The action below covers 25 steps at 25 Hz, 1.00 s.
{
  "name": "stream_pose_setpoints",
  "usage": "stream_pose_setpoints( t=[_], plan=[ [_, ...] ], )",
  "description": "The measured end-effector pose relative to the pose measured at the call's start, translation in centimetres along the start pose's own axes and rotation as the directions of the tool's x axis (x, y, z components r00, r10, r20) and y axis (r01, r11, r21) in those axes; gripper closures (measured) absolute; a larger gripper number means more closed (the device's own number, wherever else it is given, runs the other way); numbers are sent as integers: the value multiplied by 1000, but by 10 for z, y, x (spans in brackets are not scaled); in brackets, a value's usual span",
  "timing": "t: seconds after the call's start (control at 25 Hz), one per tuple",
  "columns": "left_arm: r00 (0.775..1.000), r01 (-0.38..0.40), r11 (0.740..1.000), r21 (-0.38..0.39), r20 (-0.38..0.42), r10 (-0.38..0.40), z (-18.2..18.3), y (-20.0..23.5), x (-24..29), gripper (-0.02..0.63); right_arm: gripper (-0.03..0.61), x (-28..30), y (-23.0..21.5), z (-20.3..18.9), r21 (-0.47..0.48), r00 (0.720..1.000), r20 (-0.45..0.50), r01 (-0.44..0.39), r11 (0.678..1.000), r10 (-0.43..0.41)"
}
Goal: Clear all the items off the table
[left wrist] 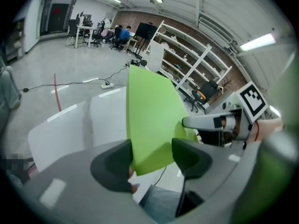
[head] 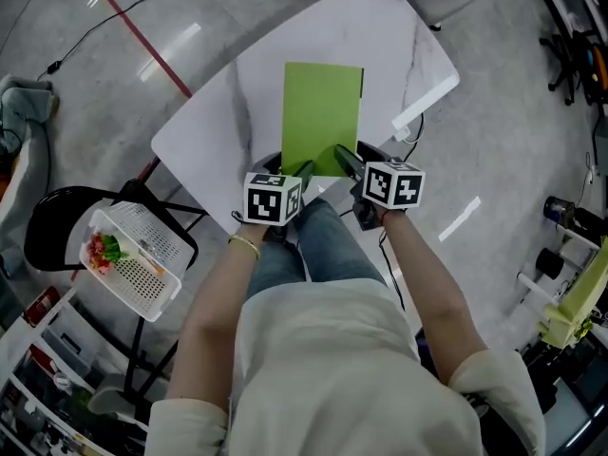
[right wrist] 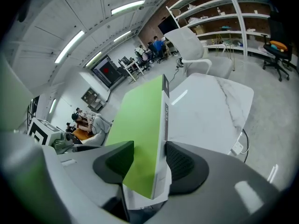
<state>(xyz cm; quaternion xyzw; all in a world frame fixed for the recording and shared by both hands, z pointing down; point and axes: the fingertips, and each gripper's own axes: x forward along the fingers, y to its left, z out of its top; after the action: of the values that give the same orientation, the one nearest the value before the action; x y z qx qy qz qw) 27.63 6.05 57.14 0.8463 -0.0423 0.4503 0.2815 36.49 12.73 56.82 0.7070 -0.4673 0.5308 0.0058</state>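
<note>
Evidently the clearing is near its end. The green book (head: 321,112) is the only item showing over the white marble bench (head: 399,46), and it appears lifted and tilted up off the surface, not lying flat. The left gripper (head: 306,171) has its jaws clenched on the book's near edge, and the right gripper (head: 347,160) has its jaws clamped across the same edge by the spine, both at the bench's near side. No other item shows on the bench. Left of the bench, a white basket (head: 142,272) on a black chair (head: 47,226) holds some small colourful things, too small to name. What seems left is to carry the book clear of the bench and set it down somewhere off it.
</note>
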Motion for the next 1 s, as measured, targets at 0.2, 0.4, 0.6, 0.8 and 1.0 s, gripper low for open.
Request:
stream_pose_setpoints(
  t=[0.2,0.4,0.6,0.8,1.0],
  plan=[
    [999,-22,998,-51,42,24,-20,8,-38,347,367,-8,38,-14,-58,1000,-19,-26,998,25],
    [995,-55,996,-73,84,61,-39,21,-78,347,370,-13,79,-29,-118,997,-41,-77,990,72],
    [986,-90,989,-119,132,106,-62,30,-118,347,371,-19,120,-46,-178,991,-66,-130,976,119],
    [973,-109,977,-184,182,143,-86,43,-157,347,376,-22,163,-61,-249,982,-95,-180,952,160],
    [954,-132,962,-239,231,189,-111,60,-200,347,379,-24,211,-81,-308,970,-130,-238,921,207]
  ],
)
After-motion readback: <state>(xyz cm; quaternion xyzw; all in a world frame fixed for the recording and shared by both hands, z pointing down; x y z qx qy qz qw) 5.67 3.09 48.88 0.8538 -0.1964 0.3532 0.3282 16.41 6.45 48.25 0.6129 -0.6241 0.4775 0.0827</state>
